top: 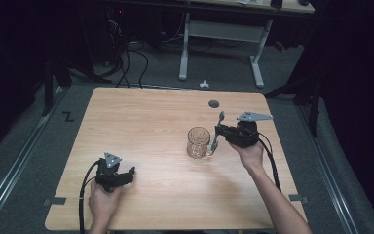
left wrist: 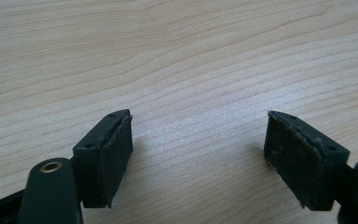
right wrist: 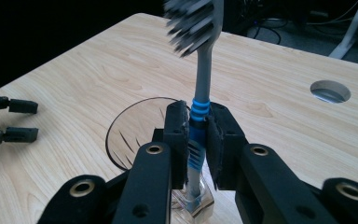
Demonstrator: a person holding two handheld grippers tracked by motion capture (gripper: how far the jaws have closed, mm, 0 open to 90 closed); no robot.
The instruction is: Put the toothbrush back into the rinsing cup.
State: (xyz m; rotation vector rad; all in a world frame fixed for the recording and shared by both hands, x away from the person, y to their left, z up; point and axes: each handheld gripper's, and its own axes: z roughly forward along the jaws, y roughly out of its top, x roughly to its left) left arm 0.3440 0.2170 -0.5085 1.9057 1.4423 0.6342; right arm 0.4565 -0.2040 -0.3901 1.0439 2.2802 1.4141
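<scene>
Toothbrush-and-glass work, by the look of it, on a pale wood-grain counter (top: 151, 126) with a round cable hole (top: 214, 104) near its far edge. A clear ribbed glass mug (top: 198, 142) stands right of centre. The right claw (right wrist: 198, 135) is clamped on the blue-banded handle of a grey toothbrush (right wrist: 204, 70) — bristles up, its lower end down by the mug's handle, probably held upright so it can be stood in the mug. The left claw (left wrist: 198, 154) rests low near the front-left, jaws wide apart and empty — likely just parked.
</scene>
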